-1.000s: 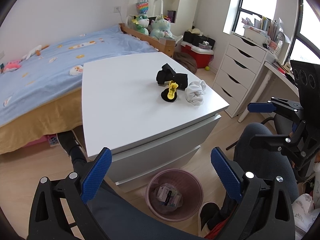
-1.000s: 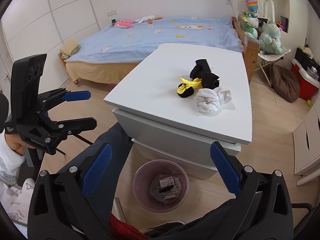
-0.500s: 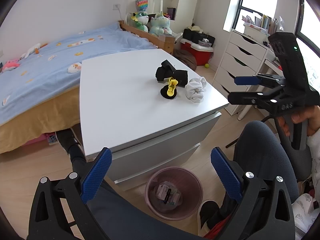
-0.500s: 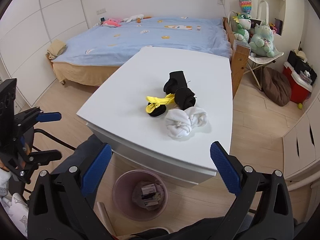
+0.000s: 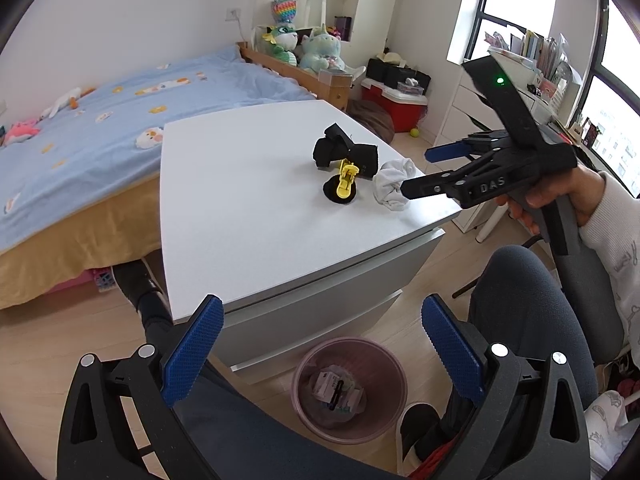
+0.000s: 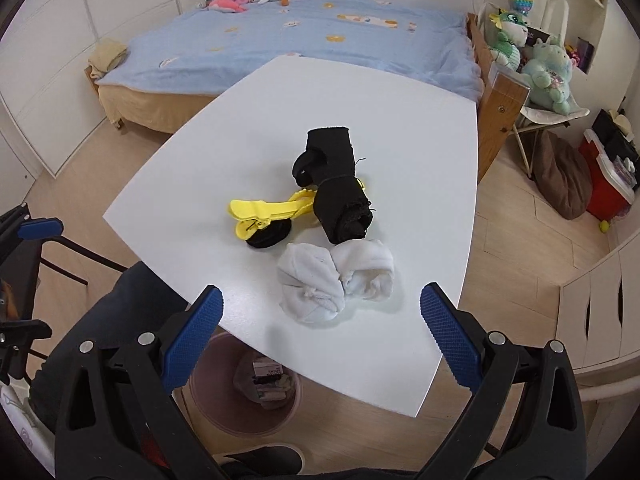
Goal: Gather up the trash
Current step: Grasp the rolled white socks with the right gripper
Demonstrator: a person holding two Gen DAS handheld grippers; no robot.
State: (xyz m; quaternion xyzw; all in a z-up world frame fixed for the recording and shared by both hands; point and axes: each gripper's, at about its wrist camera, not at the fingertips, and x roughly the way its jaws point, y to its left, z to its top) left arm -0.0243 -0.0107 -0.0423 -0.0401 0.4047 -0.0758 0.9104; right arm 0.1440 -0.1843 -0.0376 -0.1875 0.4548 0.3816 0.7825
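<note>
A: What is closest?

B: The left gripper (image 5: 320,344), jaws spread wide and holding nothing, low over the person's lap. Below it stands the pink bin (image 5: 349,388) on the floor against the white table (image 5: 240,216), with scraps already in it.

A: And the right gripper (image 6: 320,320)?

B: Also wide open and empty, above the table's near edge, just short of the white cloth wad (image 6: 334,278).

A: What lies past that?

B: The black roll (image 6: 340,196) touches the wad; the yellow clip (image 6: 272,212) sits partly under it, over a black disc (image 6: 268,236).

A: Farther?

B: The blue bed (image 6: 320,36), plush toys (image 6: 536,60), a red box (image 6: 608,184).
</note>
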